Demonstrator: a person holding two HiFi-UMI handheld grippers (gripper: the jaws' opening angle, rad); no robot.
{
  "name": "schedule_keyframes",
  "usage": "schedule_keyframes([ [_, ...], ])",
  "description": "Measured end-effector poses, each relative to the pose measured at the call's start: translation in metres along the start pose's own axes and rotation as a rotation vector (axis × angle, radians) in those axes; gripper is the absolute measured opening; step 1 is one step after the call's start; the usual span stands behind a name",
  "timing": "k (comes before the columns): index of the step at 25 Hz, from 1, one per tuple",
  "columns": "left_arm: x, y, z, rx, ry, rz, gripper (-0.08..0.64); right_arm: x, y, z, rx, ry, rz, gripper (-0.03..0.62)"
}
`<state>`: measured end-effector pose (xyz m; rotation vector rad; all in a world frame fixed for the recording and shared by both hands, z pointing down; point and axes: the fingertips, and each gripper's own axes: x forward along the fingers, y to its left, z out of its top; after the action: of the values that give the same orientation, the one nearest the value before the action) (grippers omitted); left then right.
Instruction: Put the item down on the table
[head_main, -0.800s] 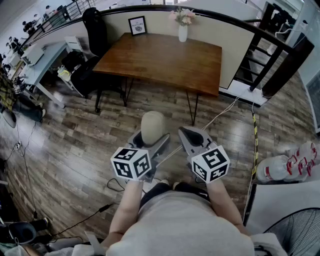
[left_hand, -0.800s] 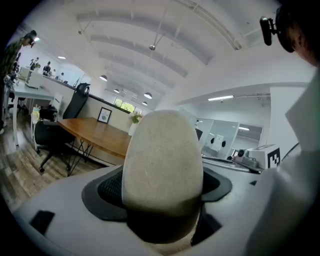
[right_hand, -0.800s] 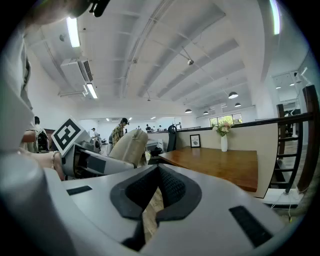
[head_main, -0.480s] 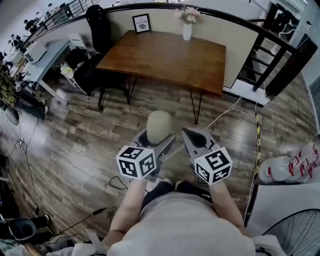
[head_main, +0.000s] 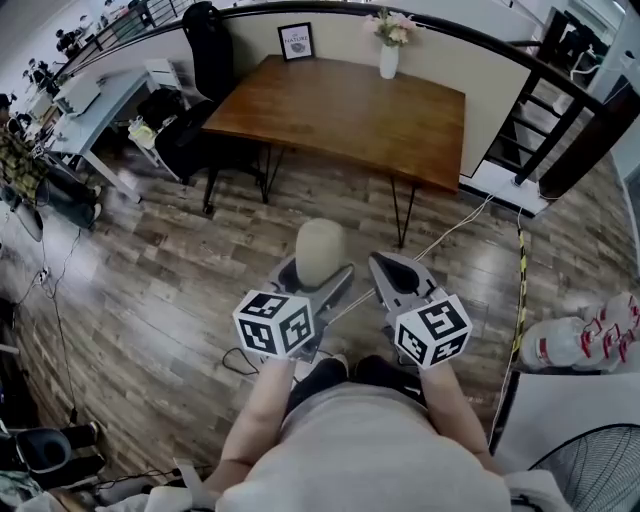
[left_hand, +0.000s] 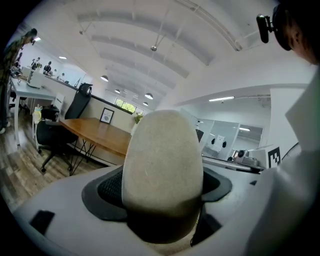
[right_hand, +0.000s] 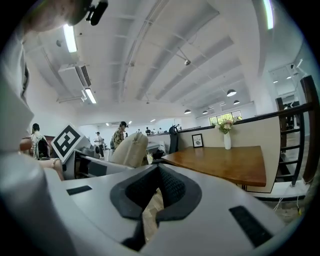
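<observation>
A beige, egg-shaped item (head_main: 320, 248) stands upright between the jaws of my left gripper (head_main: 318, 276), which is shut on its lower half. In the left gripper view the item (left_hand: 162, 160) fills the middle, with both dark pads against its sides. My right gripper (head_main: 392, 272) is level beside it, shut, with nothing in it; its tips meet in the right gripper view (right_hand: 159, 187). Both grippers hang over the wooden floor, short of the brown wooden table (head_main: 340, 110), which lies ahead.
On the table's far edge stand a white vase with flowers (head_main: 389, 58) and a framed picture (head_main: 298, 42). A black chair (head_main: 205, 40) is at its left. A cable (head_main: 450, 232) crosses the floor. Large water bottles (head_main: 580, 338) and a fan (head_main: 590, 470) are at the right.
The table has slid a little to the right and lower in the head view. Both grippers and the held item keep the same pose.
</observation>
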<state>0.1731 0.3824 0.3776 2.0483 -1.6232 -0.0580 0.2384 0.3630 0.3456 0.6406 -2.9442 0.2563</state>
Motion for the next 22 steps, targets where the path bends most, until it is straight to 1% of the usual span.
schedule_keyframes([
  [5,-0.012,0.021,-0.002,-0.017,-0.014,0.006,0.417,0.008,0.001,-0.004,0.043,-0.036,-0.018,0.009],
  [9,-0.014,0.03,-0.008,-0.019,0.002,0.002,0.417,0.013,0.002,-0.013,0.055,-0.012,-0.037,0.009],
  [12,-0.011,0.039,-0.006,-0.03,0.002,0.004,0.417,0.021,-0.003,-0.011,0.066,-0.015,-0.038,0.009],
  [17,-0.001,0.066,0.007,-0.054,-0.012,0.031,0.417,0.051,-0.018,-0.005,0.07,-0.016,-0.024,0.009],
  [22,0.014,0.093,0.029,-0.05,-0.039,0.057,0.417,0.094,-0.033,0.001,0.068,-0.016,0.025,0.009],
])
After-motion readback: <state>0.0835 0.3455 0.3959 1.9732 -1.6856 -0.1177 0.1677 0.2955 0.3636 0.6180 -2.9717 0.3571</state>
